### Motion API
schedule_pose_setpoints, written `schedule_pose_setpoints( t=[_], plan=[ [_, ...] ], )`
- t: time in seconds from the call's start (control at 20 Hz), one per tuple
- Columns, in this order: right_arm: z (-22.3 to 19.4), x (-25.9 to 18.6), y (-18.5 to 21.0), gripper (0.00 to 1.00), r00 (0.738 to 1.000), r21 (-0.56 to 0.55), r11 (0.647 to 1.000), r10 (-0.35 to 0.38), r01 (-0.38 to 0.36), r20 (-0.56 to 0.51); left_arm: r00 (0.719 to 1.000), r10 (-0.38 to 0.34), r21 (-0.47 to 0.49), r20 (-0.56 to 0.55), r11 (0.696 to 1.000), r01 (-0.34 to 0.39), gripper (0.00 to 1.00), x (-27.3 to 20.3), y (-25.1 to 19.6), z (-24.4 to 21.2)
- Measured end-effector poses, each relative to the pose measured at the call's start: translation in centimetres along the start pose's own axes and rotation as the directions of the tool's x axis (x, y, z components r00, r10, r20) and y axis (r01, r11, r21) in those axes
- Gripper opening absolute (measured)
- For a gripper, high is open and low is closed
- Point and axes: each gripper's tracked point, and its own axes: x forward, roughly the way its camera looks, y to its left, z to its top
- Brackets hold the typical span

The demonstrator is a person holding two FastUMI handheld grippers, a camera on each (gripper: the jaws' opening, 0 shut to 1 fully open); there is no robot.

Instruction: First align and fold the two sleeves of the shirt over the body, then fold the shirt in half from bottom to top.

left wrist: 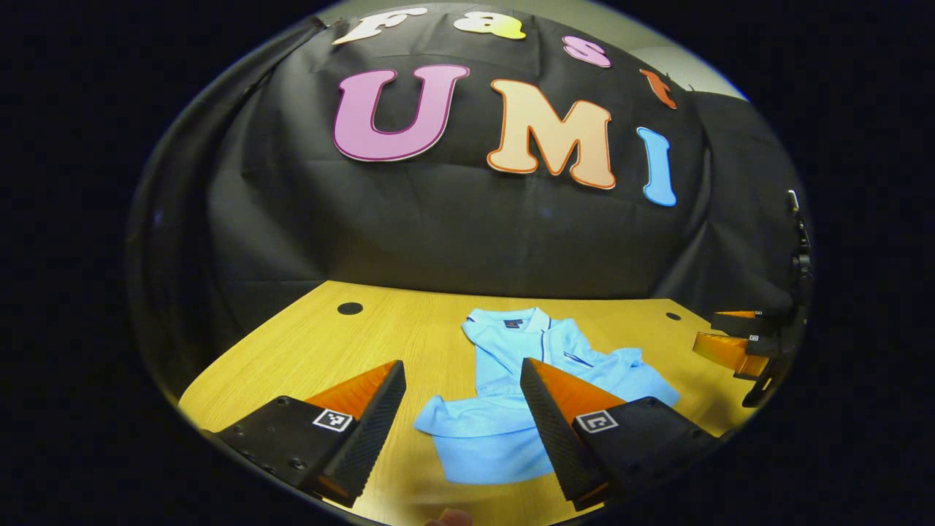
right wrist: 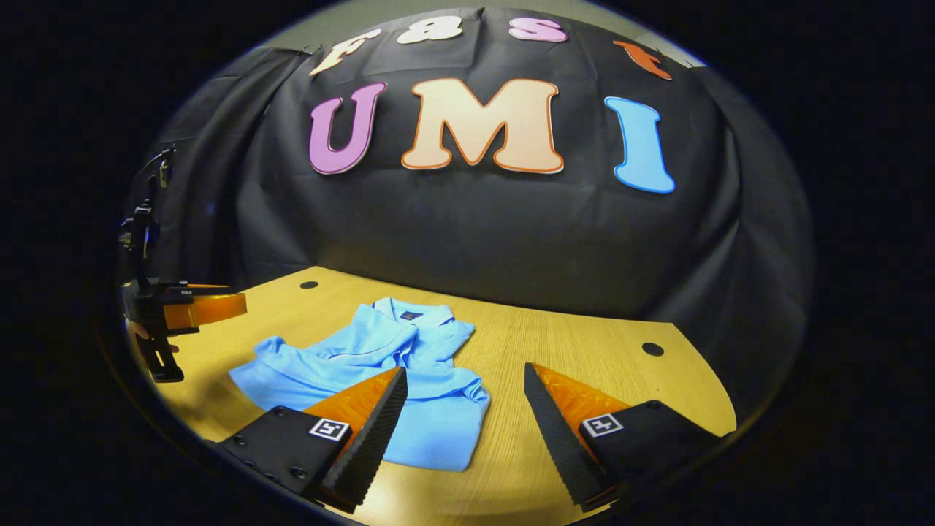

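Note:
A light blue polo shirt [left wrist: 504, 380] lies on the wooden table [left wrist: 409, 321], collar toward the back wall, with cloth lying in folds across its chest. My left gripper [left wrist: 462, 365] hovers open above the shirt's near left part, nothing between its fingers. In the right gripper view the same shirt [right wrist: 380, 358] lies ahead and to the left. My right gripper [right wrist: 464, 370] hangs open over the shirt's right edge and holds nothing. The right gripper [left wrist: 705, 329] shows at the far right of the left gripper view, clear of the shirt. At the table's left edge sits the left gripper [right wrist: 212, 307].
The table has a round dark hole near each back corner [left wrist: 350, 308] [left wrist: 673, 316]. Black cloth walls close the booth behind and at both sides. Bare wood [right wrist: 584, 343] lies to the right of the shirt. A fingertip [left wrist: 449, 517] shows at the bottom edge.

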Motion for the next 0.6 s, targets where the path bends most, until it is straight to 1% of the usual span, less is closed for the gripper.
schedule_pose_setpoints(
  t=[0.3,0.5,0.55,0.6],
  plan=[
    [-0.4,-3.7,0.3,0.99,0.999,0.008,1.0,0.0,-0.001,0.047,0.999,-0.017,0.017,0.027,1.0,0.017,0.94,-2.9,-1.7,-0.1],
    [-1.1,-4.4,-0.2,0.99,0.999,0.01,1.0,-0.007,0.007,0.047,0.999,-0.012,0.023,0.035,1.0,0.011,0.94,-3.4,-2.0,-0.2],
    [-1.2,-4.5,-0.2,1.0,0.999,0.02,1.0,-0.007,0.006,0.043,0.999,-0.008,0.024,0.034,1.0,0.007,0.94,-3.5,-2.0,-0.3],
    [-1.4,-4.6,-0.2,0.99,0.999,0.031,1.0,-0.003,0.002,0.04,0.999,-0.006,0.024,0.032,1.0,0.005,0.94,-3.5,-2.0,-0.4]
  ],
)
